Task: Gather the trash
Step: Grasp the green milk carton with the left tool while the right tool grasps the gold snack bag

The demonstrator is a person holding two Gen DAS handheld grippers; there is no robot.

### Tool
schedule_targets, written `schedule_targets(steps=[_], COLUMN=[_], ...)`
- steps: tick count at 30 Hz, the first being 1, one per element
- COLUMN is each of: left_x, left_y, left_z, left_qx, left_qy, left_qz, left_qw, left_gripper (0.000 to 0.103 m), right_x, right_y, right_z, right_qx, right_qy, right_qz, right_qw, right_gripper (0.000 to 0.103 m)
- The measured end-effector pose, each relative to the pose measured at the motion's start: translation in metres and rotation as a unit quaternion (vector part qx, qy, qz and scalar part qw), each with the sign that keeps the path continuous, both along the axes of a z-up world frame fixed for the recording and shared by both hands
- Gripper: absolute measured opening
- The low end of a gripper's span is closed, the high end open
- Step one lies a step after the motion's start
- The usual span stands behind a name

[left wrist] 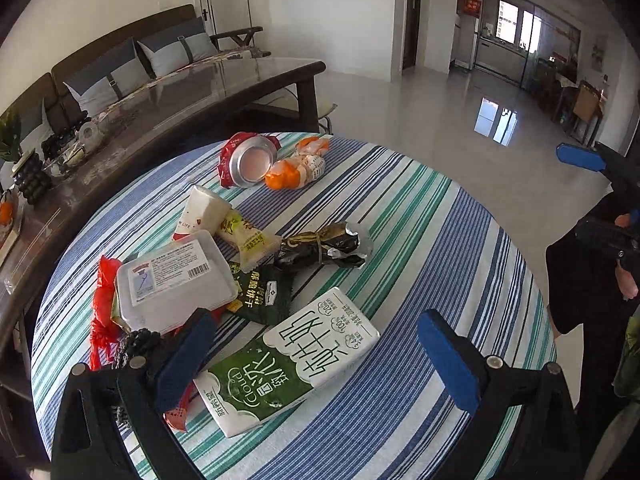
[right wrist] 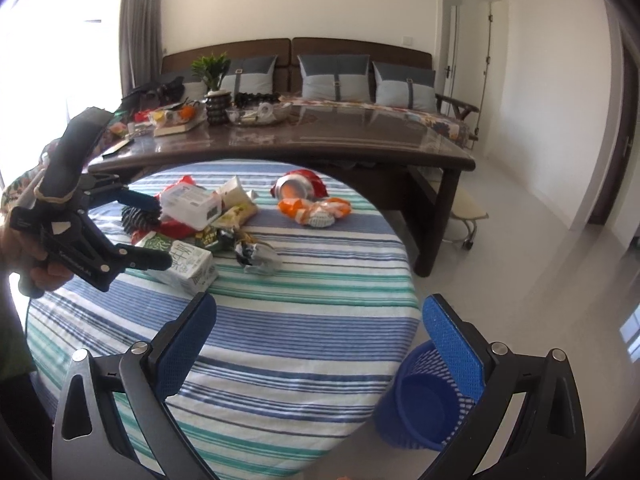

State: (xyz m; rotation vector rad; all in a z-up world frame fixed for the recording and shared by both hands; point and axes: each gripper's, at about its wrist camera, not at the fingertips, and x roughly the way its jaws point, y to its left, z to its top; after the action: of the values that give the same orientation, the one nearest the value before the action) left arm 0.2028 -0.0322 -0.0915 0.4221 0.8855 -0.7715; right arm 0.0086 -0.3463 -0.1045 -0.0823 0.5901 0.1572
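Left gripper, jaws spread, is poised over the green-and-white milk carton; it should be gripped across its narrow sides (right gripper released, empty).

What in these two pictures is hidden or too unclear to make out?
- Red plastic wrapper: left wrist view, mostly under the clear plastic lidded box.
- Blue mesh waste basket: right wrist view, its right side behind the right claw.
- Right claw in the left wrist view: cut off by the edge.
- Small print on the green-and-white milk carton: too small.
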Motion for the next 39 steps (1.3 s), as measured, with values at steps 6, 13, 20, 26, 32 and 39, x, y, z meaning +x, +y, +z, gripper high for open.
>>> schedule_targets(steps=[6,13,20,26,32,39], left_x=[0.026,-0.007,-0.006,-0.016,-0.043,-0.062], left_y=[0.012,0.023,0.026,0.036,0.045,0.036], left_z=[-0.031,-0.028,-0.032,-0.03,-0.025,-0.021], left_qx=[0.033,0.031,0.023,0.003,-0.034,-0.021], left_qy=[0.109,0.109,0.064,0.075,0.111,0.104], left_qz=[-0.017,-0.056,0.004,0.046,0.14,0.157], left_qw=[0.9934,0.992,0.9977,0.9961,0.9834,0.9818], left_gripper=[0.103,0.103,0.101,0.052,0.047,0.057], right_x=[0.009,0.05,0.135,0.164,0.16,0.139], right_y=[-0.006,0.003,0.056,0.093,0.084,0.077], right_z=[-0.013,-0.014,-0.059,-0.08,-0.077,-0.072], right_qx=[-0.006,-0.018,-0.06,-0.067,-0.019,0.018], right_qy=[0.023,0.041,0.137,0.161,0.226,0.274], right_qz=[-0.001,0.061,0.193,0.267,0.25,0.258], right_qw=[1.0,0.997,0.97,0.948,0.941,0.926], right_gripper=[0.103,0.103,0.089,0.077,0.046,0.076])
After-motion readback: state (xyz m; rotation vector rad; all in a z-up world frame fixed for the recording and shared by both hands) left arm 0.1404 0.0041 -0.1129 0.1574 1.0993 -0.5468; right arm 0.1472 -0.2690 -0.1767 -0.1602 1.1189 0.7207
